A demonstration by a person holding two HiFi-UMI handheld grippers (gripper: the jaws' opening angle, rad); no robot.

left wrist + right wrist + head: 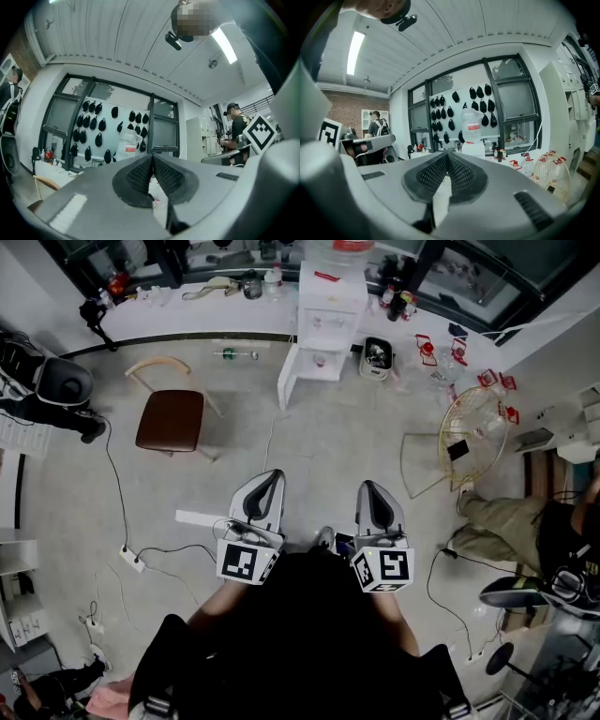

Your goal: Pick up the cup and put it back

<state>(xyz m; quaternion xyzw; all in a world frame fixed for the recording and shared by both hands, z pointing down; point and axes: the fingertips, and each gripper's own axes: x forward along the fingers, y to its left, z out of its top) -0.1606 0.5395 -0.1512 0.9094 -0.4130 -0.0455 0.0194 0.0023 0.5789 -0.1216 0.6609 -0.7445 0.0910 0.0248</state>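
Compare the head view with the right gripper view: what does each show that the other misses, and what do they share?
Only the head view: the left gripper and right gripper side by side from above, a brown chair and a power strip on the floor.
Only the right gripper view: that gripper's pads pressed together with nothing between them, a ceiling light, and black items hung on the window wall.
Both: the white water dispenser and the round wire frame to its right.

There are two grey grippers, left gripper [273,476] and right gripper [369,487]; one brown-seated wooden chair [171,418]; one white plastic drawer cabinet [323,320]; one round wire fan guard [478,432].
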